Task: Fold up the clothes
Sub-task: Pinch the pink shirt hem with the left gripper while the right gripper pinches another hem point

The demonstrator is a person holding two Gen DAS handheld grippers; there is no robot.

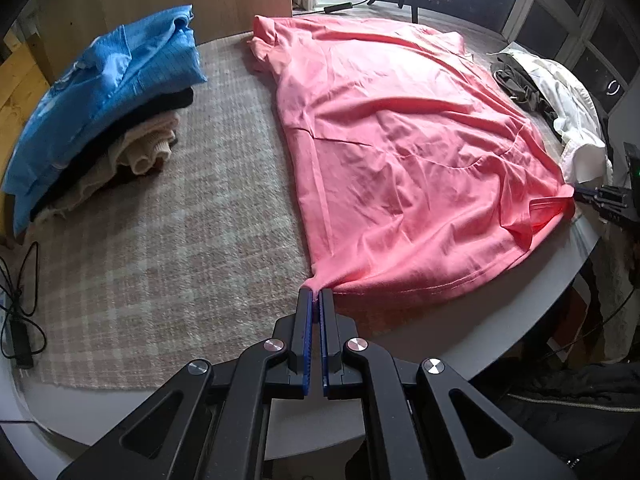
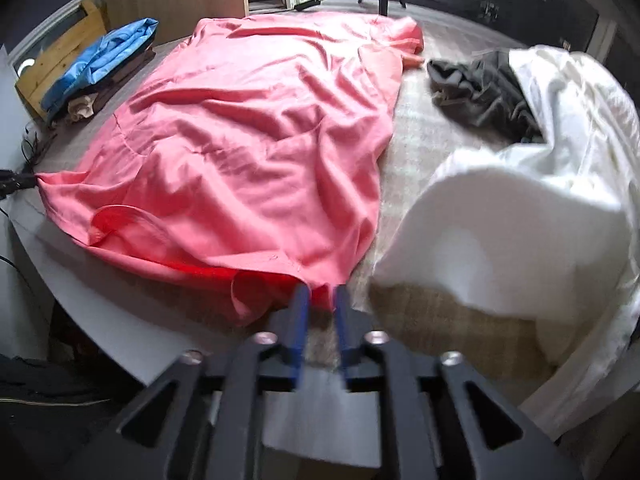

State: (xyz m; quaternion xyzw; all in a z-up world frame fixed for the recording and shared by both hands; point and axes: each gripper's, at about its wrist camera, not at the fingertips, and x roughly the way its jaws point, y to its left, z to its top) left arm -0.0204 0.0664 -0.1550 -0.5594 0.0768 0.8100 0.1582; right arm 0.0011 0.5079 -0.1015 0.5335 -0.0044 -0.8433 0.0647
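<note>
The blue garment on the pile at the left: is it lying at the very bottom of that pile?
No, the blue garment lies on top, with a black layer and a cream knit under it.

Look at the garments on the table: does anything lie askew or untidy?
Yes. The pink shirt lies wrinkled, its near hem bunched. Right of it, a white garment and dark garment lie crumpled, unfolded.

shirt: pink shirt [image 1: 400, 152], wrinkled
pose: spread flat, hem nearest
place: on the checked cloth [image 1: 180, 240], table middle
</note>
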